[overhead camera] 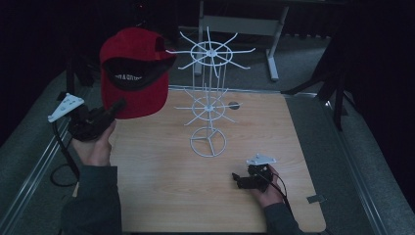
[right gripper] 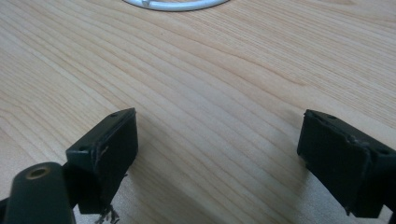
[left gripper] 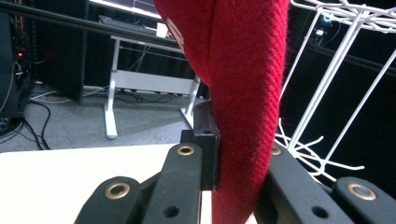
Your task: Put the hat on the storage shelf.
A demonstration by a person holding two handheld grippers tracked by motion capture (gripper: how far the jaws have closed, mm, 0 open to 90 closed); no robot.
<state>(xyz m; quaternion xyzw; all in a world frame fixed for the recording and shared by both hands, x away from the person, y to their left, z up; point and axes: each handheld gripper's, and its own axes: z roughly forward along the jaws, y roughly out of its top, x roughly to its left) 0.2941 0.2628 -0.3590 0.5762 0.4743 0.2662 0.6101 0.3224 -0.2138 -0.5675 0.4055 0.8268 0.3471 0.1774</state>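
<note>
The left gripper (overhead camera: 105,117) holds a red knitted cap (overhead camera: 132,68) aloft, fingers clamped on its fabric, left of the white wire rack (overhead camera: 209,98). The right gripper (overhead camera: 244,180) rests on the woodgrain table (overhead camera: 161,196), fingers apart.

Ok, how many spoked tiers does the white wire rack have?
2. The upper tier sits at the top of the white wire rack, beside the red cap held up by the left hand-held gripper; the lower tier sits partway down, above the ring base.
</note>
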